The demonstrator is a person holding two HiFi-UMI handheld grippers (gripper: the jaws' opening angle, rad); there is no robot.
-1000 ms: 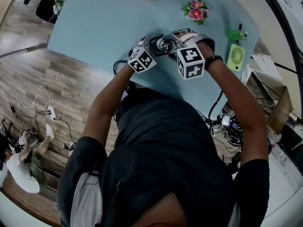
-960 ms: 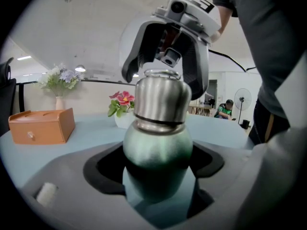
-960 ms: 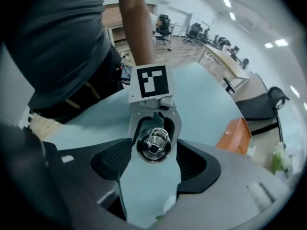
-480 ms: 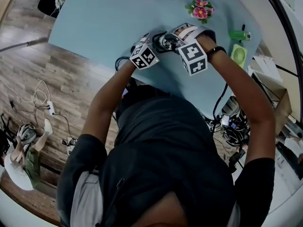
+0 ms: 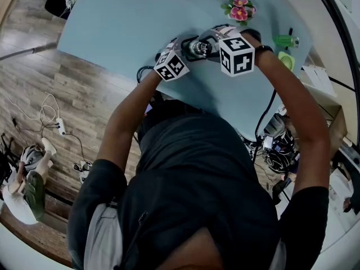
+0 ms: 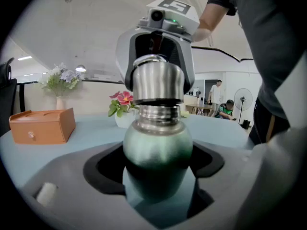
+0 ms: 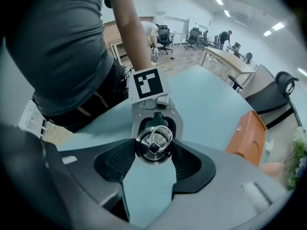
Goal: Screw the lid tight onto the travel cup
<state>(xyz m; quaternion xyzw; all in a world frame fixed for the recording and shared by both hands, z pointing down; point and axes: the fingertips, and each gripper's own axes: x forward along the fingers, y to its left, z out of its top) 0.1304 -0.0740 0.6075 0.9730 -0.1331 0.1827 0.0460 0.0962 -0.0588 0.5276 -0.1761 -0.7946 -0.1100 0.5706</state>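
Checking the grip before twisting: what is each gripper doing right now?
Left gripper: jaws closed on the travel cup, around its green body.
Right gripper: jaws closed on the lid.

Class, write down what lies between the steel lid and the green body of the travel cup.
The cup's bare, ridged steel neck shows between lid and green body, in the left gripper view.

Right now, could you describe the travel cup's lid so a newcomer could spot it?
Find the pale blue table; over its near side is the green travel cup. The lid tops it: bare steel with a ring on top, unlike the green body.
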